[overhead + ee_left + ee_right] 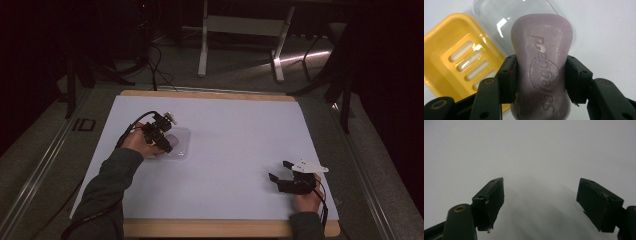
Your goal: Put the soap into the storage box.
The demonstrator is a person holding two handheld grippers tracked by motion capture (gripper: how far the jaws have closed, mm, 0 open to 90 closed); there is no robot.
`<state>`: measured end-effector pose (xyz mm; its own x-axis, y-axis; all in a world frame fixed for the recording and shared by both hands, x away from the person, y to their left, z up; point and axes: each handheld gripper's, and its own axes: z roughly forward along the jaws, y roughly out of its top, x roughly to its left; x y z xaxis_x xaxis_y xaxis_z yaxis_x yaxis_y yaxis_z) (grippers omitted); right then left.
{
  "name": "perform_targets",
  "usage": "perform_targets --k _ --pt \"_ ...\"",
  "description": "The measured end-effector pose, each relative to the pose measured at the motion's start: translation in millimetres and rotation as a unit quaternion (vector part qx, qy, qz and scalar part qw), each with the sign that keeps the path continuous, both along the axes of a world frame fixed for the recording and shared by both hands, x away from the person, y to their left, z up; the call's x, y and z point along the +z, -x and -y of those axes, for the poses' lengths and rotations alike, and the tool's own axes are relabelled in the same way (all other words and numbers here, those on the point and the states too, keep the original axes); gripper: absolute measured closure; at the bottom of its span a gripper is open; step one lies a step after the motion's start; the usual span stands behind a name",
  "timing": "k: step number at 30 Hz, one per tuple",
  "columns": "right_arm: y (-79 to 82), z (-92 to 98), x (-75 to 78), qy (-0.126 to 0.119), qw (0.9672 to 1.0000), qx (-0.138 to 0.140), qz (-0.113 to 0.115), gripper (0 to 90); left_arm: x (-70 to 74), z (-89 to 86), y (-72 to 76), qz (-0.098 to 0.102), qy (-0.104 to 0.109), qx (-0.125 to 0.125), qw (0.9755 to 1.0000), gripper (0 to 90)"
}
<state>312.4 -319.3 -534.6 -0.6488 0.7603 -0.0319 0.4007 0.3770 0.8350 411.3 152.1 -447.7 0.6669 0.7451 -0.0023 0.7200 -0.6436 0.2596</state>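
1. High view: left gripper (168,144) sits over a clear dish (181,145) on left-centre of bench (240,130); right gripper (280,171) rests near front-right edge, well apart from the work.
2. Left gripper view: fingers (509,75) clamped on a purple soap bar (541,67), one pad each side of its narrowed waist. Likely chosen grip pt: waist gives pads a seat, so a slick bar is less prone to squirt out.
3. Soap held lengthwise along the fingers, embossed face toward cam, far end projecting past the pads. Can't tell if it's touching anything below.
4. Containers: yellow soap tray (456,62) w/ slotted drain floor lies left of soap in this view — nothing in it. Clear plastic lid/shell (499,17) behind soap, partly overlapping the tray's far corner; also holds nothing I can make out.
5. Judgement: soap is being carried betw. clear shell and yellow tray; direction can't be read from one moment. Slots suggest tray is where a bar belongs.
6. Right gripper view: fingers (490,200) spread wide, holding nothing, over bare white surface. Prob. parked as a spare, or ready to steady a dish.
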Motion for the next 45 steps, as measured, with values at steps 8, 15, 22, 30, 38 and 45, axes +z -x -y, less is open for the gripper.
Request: perform_targets --k 8,15,22,30,38,45 --pt "0.0 0.0 0.0 0.0 1.0 0.0 0.0 21.9 0.8 -7.5 -3.2 0.001 0.004 0.014 0.9999 49.5" --pt "0.0 0.1 0.0 0.0 1.0 0.0 0.0 21.8 0.5 -13.7 -6.5 0.001 0.007 0.033 0.9994 49.5" --pt "-0.2 0.1 -0.1 -0.001 1.0 0.0 0.0 21.8 -1.8 -17.0 -9.2 0.002 0.007 0.044 0.999 49.5" --pt "-0.1 0.1 0.0 -0.001 1.0 0.0 0.0 21.7 -2.7 -23.3 -10.3 0.009 0.012 0.067 0.9976 49.5" --pt "-0.2 0.1 0.0 -0.001 1.0 0.0 0.0 21.7 -1.3 -28.1 -12.5 0.011 0.014 0.076 0.9969 49.5" --pt "-0.1 0.1 0.0 -0.001 1.0 0.0 0.0 21.6 1.2 -32.5 -13.9 0.015 0.019 0.087 0.9959 49.5"
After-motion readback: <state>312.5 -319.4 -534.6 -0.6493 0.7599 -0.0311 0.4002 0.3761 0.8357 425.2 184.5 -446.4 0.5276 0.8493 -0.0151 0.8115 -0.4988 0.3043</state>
